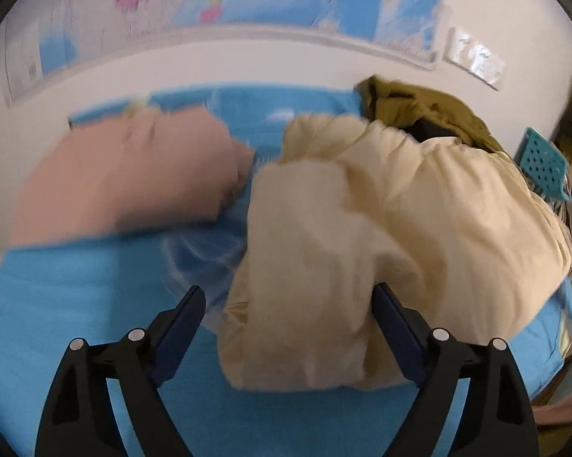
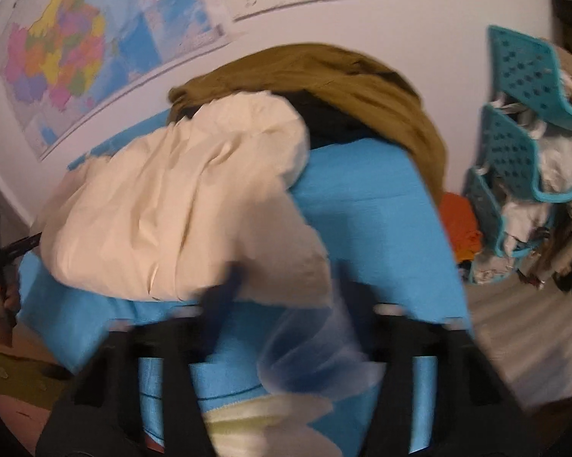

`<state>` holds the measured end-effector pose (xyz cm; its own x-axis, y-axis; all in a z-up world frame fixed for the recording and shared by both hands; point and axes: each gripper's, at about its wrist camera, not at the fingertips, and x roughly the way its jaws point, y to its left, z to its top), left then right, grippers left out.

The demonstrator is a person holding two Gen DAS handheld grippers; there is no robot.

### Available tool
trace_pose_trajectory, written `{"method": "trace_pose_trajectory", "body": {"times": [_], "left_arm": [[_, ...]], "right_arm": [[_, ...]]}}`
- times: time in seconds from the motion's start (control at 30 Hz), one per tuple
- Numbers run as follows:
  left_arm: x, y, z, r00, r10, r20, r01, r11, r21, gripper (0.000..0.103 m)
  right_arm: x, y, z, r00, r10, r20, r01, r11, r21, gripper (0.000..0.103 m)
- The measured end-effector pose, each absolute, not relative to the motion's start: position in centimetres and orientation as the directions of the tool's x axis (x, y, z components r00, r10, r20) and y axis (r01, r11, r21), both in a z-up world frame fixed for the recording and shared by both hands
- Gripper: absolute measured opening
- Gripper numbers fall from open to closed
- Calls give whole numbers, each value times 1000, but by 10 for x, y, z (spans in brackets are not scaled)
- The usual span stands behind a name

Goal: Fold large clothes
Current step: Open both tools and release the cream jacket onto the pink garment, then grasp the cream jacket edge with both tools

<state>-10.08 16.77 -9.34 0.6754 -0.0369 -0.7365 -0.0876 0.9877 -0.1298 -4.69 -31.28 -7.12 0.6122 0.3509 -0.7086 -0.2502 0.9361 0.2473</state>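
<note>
blue bed [image 1: 76, 304]; cream jacket [image 1: 381, 228] hides olive garment [image 1: 419, 106].

Cream jacket [image 1: 381, 228] — olive garment [image 2: 324, 72] — bright blue sheet [image 1: 76, 304]

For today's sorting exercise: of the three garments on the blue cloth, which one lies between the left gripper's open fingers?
The cream garment; the pink garment lies farther left, the olive garment behind it.
</note>
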Motion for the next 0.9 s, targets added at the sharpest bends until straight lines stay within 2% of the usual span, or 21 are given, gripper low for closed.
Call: {"method": "trace_pose_trajectory", "body": {"times": [0.03,0.1,0.13,0.2,0.27,0.33,0.43,0.47,0.5,0.53,0.57,0.67,0.73,0.83,0.87,0.9], "left_arm": [[-94,175,-99,665,-81,-743,-97,977,-192,80],[-91,180,-106,645,-121,-754,-103,965,-243,66],[-90,178,-107,644,-112,-757,-100,968,-229,58],[-91,171,-107,648,-79,-758,-94,979,-182,52],[-91,168,-109,644,-58,-763,-102,982,-160,52],[-90,168,-108,628,-45,-777,-125,980,-157,55],[-96,160,-96,645,33,-764,-122,991,-61,61],[-99,159,-89,658,46,-752,-119,992,-44,63],[-102,161,-83,673,45,-738,-113,993,-42,73],[-105,163,-74,694,30,-719,-100,993,-55,78],[-106,164,-69,711,14,-703,-89,994,-70,78],[-100,164,-55,736,-18,-677,-54,995,-86,80],[-84,153,-54,726,-16,-688,-33,998,-59,80],[-59,140,-63,690,-28,-723,-15,998,-53,79],[-50,136,-67,673,-20,-739,-20,999,-45,77],[-39,132,-75,645,-4,-764,-28,999,-29,67]], "right_arm": [[-44,-314,-71,616,338,-712,-251,941,229,12],[-43,-323,-60,651,297,-699,-235,954,188,8],[-43,-329,-54,665,278,-694,-218,960,176,7],[-41,-338,-47,687,251,-681,-190,968,165,7],[-32,-337,-58,671,219,-708,-164,976,146,7],[-17,-328,-85,602,160,-782,-140,986,94,11],[-17,-342,-78,614,208,-762,-111,978,178,20],[-20,-346,-69,633,220,-742,-110,975,195,29],[-25,-349,-55,668,220,-711,-105,974,202,46],[-30,-351,-41,708,211,-674,-100,975,200,55],[-35,-349,-29,738,219,-639,-114,973,201,59],[-34,-322,-4,744,346,-572,-259,938,231,59],[-20,-292,-6,680,448,-581,-369,893,256,56],[1,-235,-22,611,466,-640,-461,867,190,52],[8,-219,-29,593,470,-654,-483,857,179,50],[17,-204,-37,560,484,-673,-505,843,186,48]]}}
